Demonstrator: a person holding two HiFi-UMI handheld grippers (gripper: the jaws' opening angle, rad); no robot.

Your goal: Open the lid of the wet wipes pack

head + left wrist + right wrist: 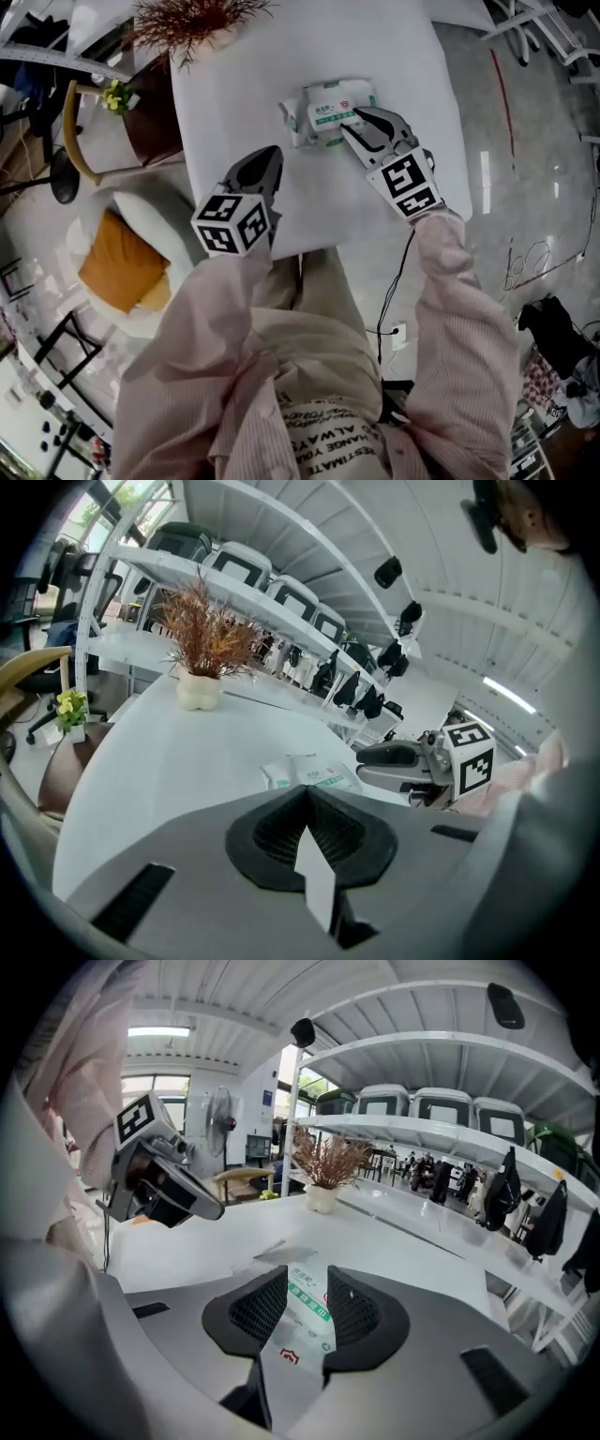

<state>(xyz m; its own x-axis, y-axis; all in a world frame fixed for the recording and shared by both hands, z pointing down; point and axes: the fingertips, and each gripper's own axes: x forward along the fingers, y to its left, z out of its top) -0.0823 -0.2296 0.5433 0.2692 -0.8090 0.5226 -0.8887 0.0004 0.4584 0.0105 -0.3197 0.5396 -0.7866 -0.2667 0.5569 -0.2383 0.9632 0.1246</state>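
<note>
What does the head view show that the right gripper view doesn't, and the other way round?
Head view only: the marker cube of the right gripper and the person's printed shirt front. Right gripper view only: the fan, the long shelves, and that gripper's jaws apart with the wet wipes pack showing between them. Both: the pack, the white table, the dried plant and the left gripper.
</note>
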